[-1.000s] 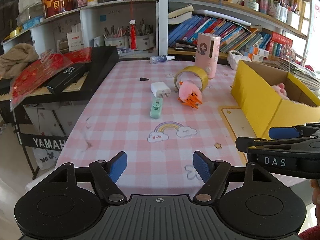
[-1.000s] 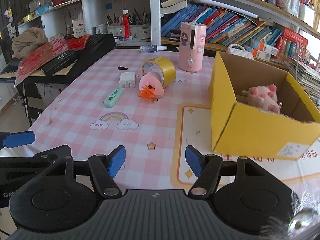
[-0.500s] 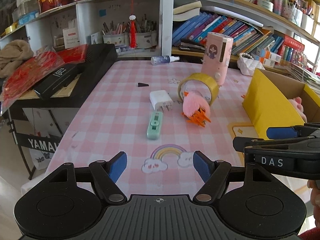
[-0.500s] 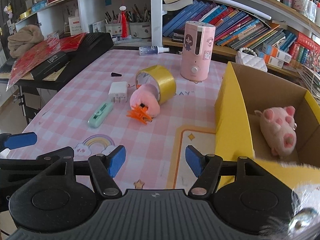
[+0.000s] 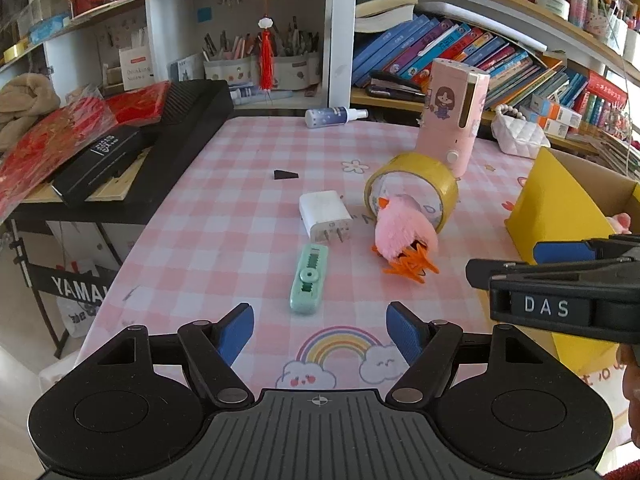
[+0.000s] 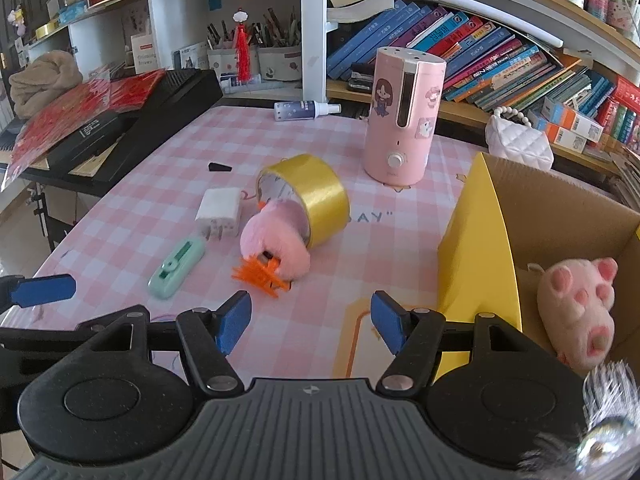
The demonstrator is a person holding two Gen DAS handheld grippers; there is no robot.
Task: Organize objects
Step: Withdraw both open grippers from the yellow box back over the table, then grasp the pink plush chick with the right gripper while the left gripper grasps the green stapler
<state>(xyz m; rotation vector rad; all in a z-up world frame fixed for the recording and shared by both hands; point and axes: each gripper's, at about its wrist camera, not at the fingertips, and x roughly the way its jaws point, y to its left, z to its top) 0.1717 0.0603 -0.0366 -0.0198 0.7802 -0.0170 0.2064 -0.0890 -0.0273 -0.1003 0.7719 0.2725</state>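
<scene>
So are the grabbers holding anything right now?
No. The left gripper and the right gripper both have open, empty jaws above the table.

A hand-held gripper (image 5: pixel 320 330), jaws apart and empty, hovers over a pink-checked counter (image 5: pixel 224 216) where a green correction tape (image 5: pixel 309 278), white charger (image 5: pixel 325 215), tape roll (image 5: pixel 412 184) and pink plush (image 5: pixel 404 236) lie mid-frame.

"DAS" stands in white on the right gripper (image 5: pixel 560 280); "YAMA", cut off, on the keyboard stand (image 5: pixel 76 288) left of the left gripper (image 5: pixel 320 330); "SAY" on the surface (image 6: pixel 372 218).
</scene>
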